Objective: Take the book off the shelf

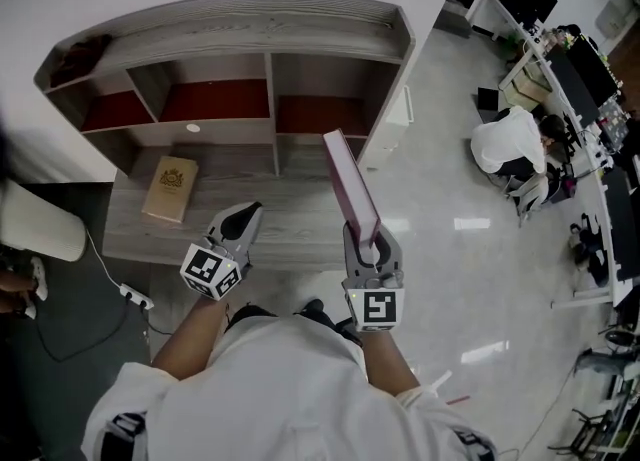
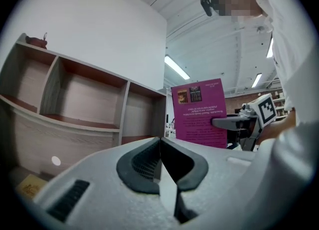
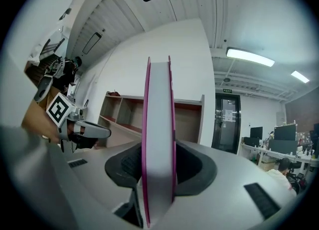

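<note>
Clamping the magenta book [image 2: 199,114], its small print unreadable, is the right gripper [image 1: 370,241]; left gripper [image 2: 160,149] jaws meet.

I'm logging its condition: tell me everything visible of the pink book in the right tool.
The thin, closed magenta-covered book stands upright on edge, clamped between the jaws of the right tool, white page block facing that tool's camera. It looks flat and undamaged. In the left gripper view one cover shows two small pictures above print too small to read. It is held in the air before the grey wooden shelf unit, outside its compartments; only the tool touches it.
</note>
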`<action>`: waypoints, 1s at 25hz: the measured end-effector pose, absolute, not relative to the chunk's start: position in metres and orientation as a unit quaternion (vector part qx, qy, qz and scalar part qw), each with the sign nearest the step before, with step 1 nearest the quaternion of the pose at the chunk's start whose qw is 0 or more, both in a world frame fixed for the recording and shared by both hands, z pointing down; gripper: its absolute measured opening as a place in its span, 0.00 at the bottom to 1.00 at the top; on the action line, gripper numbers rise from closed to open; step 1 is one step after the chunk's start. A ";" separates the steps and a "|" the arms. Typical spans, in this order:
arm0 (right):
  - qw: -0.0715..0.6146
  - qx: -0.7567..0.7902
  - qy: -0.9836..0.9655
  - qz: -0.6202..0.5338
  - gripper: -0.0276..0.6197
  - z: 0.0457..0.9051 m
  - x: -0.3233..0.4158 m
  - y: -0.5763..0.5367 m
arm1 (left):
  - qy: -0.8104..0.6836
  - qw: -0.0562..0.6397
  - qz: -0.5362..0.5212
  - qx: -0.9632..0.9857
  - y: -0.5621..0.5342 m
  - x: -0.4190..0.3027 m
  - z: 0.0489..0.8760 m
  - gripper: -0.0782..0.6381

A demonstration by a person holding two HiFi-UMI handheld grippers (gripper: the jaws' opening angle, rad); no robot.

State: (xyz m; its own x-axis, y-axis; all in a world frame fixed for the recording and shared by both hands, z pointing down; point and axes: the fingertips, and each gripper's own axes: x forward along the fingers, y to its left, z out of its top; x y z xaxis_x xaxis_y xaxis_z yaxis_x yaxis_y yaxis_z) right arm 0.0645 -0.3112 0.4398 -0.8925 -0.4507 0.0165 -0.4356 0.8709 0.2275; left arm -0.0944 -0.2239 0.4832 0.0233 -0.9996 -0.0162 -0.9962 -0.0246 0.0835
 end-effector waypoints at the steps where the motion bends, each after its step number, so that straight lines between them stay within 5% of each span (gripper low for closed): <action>1: 0.037 0.229 -0.966 -0.111 0.27 0.440 0.066 -0.306 | -0.700 0.026 -0.039 0.713 -0.219 -0.097 0.484 0.13; 25: 0.063 0.260 -0.962 -0.059 0.27 0.460 0.114 -0.131 | -0.735 0.062 -0.057 0.673 -0.004 -0.072 0.510 0.13</action>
State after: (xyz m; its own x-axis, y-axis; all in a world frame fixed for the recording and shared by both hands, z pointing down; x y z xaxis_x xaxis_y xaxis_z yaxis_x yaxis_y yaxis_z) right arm 0.1139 -0.1312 0.4603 -0.8565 -0.5082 0.0905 -0.4932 0.8574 0.1469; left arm -0.0723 -0.0044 0.5098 -0.0859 -0.9962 0.0145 -0.9822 0.0871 0.1666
